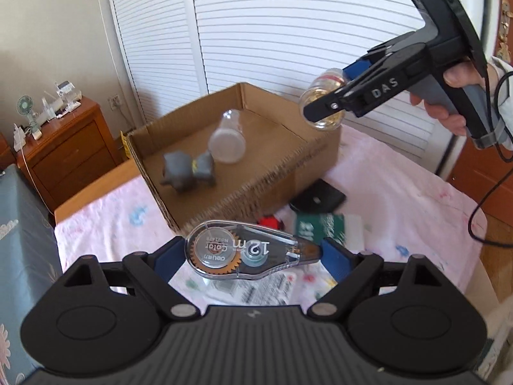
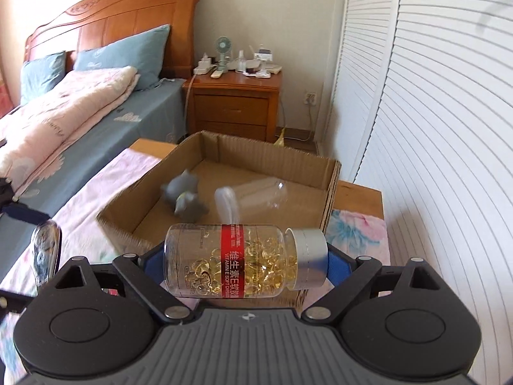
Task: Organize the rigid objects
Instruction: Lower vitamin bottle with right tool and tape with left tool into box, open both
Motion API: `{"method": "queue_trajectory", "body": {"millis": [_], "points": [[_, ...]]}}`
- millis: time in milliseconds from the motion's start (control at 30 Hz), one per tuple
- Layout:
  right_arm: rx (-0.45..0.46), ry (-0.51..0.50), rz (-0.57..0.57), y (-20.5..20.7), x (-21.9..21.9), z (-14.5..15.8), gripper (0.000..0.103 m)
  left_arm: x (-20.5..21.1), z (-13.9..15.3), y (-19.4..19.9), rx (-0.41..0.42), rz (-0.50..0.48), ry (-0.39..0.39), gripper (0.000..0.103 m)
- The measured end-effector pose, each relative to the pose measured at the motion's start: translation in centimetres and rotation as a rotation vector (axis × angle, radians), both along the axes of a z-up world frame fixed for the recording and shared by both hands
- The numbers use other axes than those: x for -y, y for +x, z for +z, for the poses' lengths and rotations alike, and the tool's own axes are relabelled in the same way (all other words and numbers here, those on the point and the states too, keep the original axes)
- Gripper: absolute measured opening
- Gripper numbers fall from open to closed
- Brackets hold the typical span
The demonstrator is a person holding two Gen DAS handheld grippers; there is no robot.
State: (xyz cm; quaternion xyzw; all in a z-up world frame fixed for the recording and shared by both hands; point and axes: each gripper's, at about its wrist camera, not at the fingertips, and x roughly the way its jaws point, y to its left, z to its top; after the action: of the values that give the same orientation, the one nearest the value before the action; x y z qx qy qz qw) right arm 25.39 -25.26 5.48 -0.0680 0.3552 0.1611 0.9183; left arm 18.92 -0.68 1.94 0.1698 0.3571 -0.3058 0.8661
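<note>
Left hand-held gripper [image 1: 253, 250], low centre of the left wrist view: pinching a clear plastic teardrop-shaped correction tape dispenser [image 1: 247, 252] lengthwise between blue pads, held in the air above the pink floral cloth on the tabletop [image 1: 105, 215]. Right hand-held gripper [image 2: 247, 260], low centre of the right wrist view: clamped end to end on a clear round bottle of golden capsules with a red label band and a silver cap [image 2: 247, 260], lying crosswise, cap to the right, raised in front of the box. Open brown cardboard box [image 1: 272, 179] at mid frame: inside, a grey animal-shaped figure [image 1: 187, 170] and a clear empty bottle on its side [image 1: 227, 139], just beside each other. Near the box's front right corner, on the cloth: a flat black object [image 1: 320, 197], something small and red [image 1: 271, 221], a green and white packet [image 1: 320, 226], all blurred.
</note>
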Motion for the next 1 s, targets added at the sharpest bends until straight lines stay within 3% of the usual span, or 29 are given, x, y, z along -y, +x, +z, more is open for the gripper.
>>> {"method": "queue_trajectory", "body": {"millis": [133,233,633,1000], "points": [[0.047,-0.016,-0.012,1.7,-0.8,0.0,0.103,0.2,0.7,2.8,0.0,0.034,-0.026,0.089],[0.004,0.001,-0.009,1.9,-0.8,-0.2,0.103,0.2,1.1,4.4,-0.004,0.047,-0.053,0.089],[-0.007,-0.026,0.018,-1.6,-0.6,-0.9,0.103,2.1,0.4,9.3,-0.021,0.126,-0.063,0.093],[-0.001,-0.049,0.038,-4.6,-1.5,-1.4,0.103,0.2,-0.3,6.6,-0.015,0.204,-0.073,0.101]]}}
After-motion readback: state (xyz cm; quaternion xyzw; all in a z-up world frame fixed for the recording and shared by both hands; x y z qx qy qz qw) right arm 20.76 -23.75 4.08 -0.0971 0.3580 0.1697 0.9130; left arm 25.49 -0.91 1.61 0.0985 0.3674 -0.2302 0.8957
